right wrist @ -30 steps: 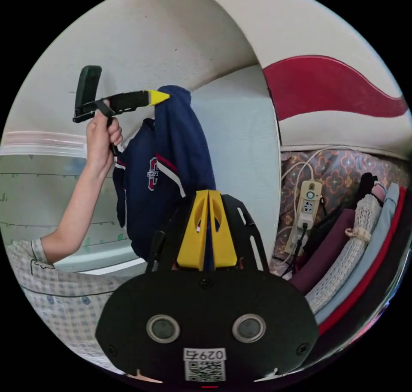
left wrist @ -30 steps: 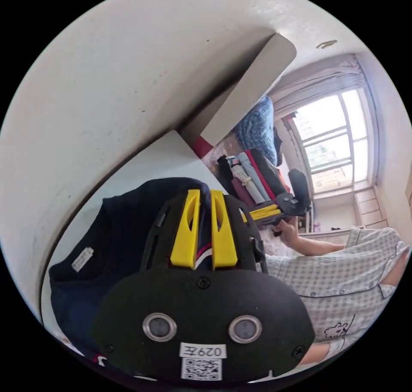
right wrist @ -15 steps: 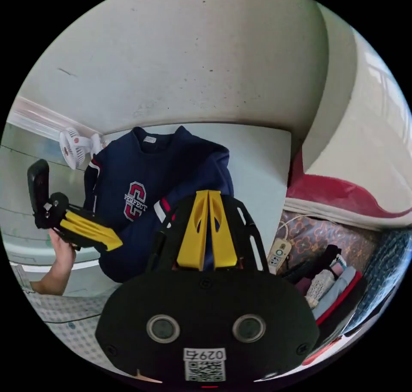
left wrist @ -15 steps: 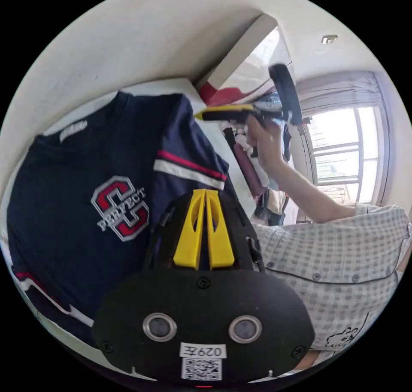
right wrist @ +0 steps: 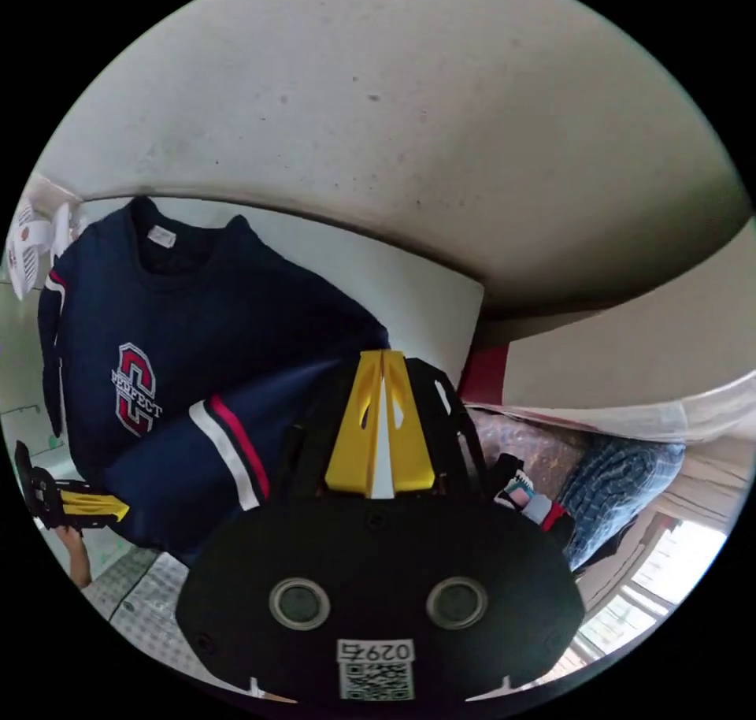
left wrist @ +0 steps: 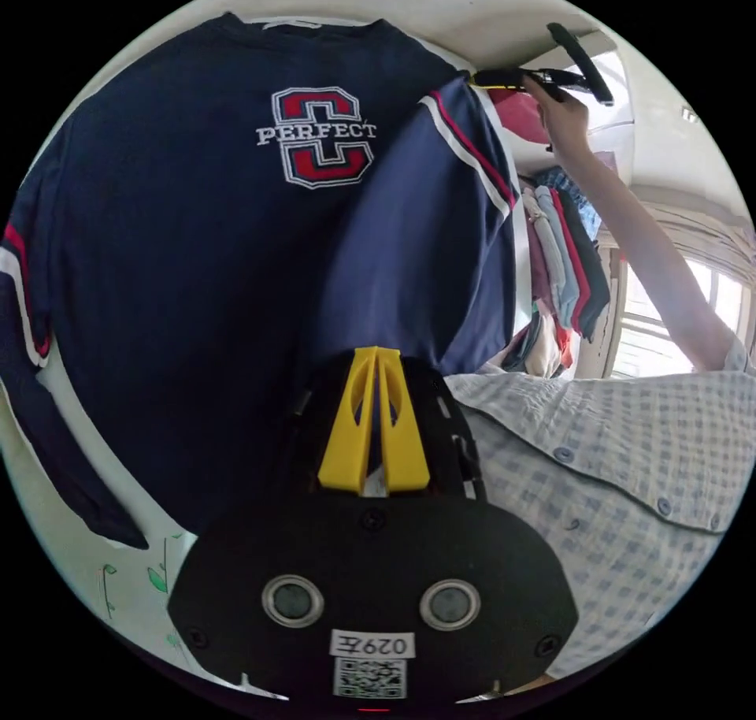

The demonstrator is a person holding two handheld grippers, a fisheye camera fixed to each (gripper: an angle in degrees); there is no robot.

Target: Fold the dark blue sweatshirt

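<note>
The dark blue sweatshirt (left wrist: 181, 263) lies front up on a white table (right wrist: 425, 295), its red and white crest (left wrist: 323, 137) showing. One striped sleeve (left wrist: 441, 224) is folded across the chest. My left gripper (left wrist: 376, 354) is shut on that sleeve's end, with blue cloth between its yellow jaws. It also appears in the right gripper view, where the left gripper (right wrist: 122, 507) sits at the sleeve's end. My right gripper (right wrist: 382, 355) is shut at the sweatshirt's shoulder edge. In the left gripper view, the right gripper (left wrist: 476, 79) meets the peak of the sleeve fold.
A stack of folded clothes (left wrist: 563, 255) stands beside the table, with a bright window (left wrist: 709, 295) behind it. The person's checked shirt (left wrist: 614, 468) is close to the table edge. A small white fan (right wrist: 24, 239) sits near the sweatshirt's far sleeve. A pale wall (right wrist: 394, 121) backs the table.
The sweatshirt, held up a second ago, now lies flat on the table. My right gripper has gone to the far shoulder and my left has drawn the sleeve across the chest.
</note>
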